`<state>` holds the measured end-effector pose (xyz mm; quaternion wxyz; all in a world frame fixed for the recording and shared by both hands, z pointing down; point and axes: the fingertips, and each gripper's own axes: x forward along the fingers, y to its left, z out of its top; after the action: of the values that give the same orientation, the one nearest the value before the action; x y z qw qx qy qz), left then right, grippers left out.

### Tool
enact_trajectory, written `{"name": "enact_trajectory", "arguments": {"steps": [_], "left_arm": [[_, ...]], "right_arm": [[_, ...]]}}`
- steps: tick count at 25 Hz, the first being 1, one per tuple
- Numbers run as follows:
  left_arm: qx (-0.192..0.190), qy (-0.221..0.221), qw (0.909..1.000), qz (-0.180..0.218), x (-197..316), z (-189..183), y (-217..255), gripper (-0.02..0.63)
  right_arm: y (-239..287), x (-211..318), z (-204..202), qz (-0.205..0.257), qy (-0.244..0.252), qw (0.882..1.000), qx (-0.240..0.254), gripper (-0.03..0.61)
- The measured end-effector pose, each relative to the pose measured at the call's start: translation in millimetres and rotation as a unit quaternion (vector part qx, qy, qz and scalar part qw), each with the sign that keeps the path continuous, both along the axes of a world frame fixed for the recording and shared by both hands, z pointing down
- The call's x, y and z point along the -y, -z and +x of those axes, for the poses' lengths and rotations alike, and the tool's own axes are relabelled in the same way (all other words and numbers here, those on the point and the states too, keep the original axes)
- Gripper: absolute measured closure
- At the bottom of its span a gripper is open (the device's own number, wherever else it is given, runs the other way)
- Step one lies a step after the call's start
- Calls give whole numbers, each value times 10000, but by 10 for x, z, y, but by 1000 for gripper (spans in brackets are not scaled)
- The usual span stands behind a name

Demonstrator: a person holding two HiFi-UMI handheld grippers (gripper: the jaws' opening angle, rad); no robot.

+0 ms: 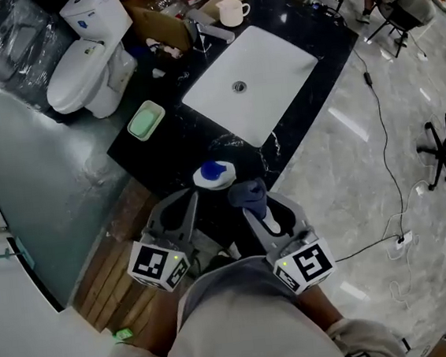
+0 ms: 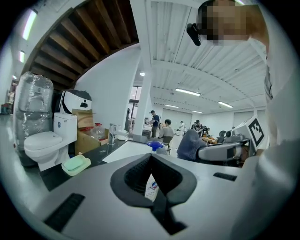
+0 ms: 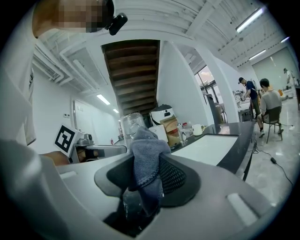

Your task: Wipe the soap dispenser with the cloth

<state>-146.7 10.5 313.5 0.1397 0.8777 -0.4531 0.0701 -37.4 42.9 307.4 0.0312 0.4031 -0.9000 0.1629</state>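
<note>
The soap dispenser [image 1: 214,175] is a white bottle with a blue pump top, held above the near edge of the black counter. My left gripper [image 1: 205,188] is shut on it. In the left gripper view the bottle's white body [image 2: 151,186] shows between the closed jaws, with the blue pump [image 2: 154,146] above. My right gripper [image 1: 253,204] is shut on a blue-grey cloth [image 1: 248,192] just right of the dispenser. In the right gripper view the cloth [image 3: 146,169] bunches up out of the jaws. From the left gripper view the cloth [image 2: 190,145] hangs close on the right.
The black counter [image 1: 165,152] carries a white sink basin [image 1: 276,81], a faucet [image 1: 204,33], a white cup [image 1: 231,10] and a green soap dish [image 1: 146,120]. A toilet [image 1: 88,65] stands to the left. A cable [image 1: 374,110] runs over the floor on the right.
</note>
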Motion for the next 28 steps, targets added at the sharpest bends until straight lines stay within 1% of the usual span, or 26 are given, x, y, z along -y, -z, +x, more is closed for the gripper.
{"name": "enact_trajectory", "arguments": {"steps": [3,6,11,13,15,22,28], "left_arm": [[287,202,9994,2,191,-76,-3,607],[472,368,9982,55,360,-128,-26,607],[807,311,9963,6,534,-87,-79,607],[804,339,9962,37,568,-60,-64,607],[719,387,9966,45,567,-48,-57,607],[613,338,9975,-134,561,-19,-196,607],[748,188,9969,-123,594,18,-191,607]], "right_arm": [[-62,179,50,-36,109,9999,86,433],[-85,314,87,-20,260,9996,92,433],[-59,426,40,-7,500,9987,129,433],[-52,450,30,6,567,9983,135,433],[-60,464,29,12,623,9980,114,432],[-232,501,-21,-108,734,9972,-96,431],[-271,516,-57,-106,792,9967,-112,431]]}}
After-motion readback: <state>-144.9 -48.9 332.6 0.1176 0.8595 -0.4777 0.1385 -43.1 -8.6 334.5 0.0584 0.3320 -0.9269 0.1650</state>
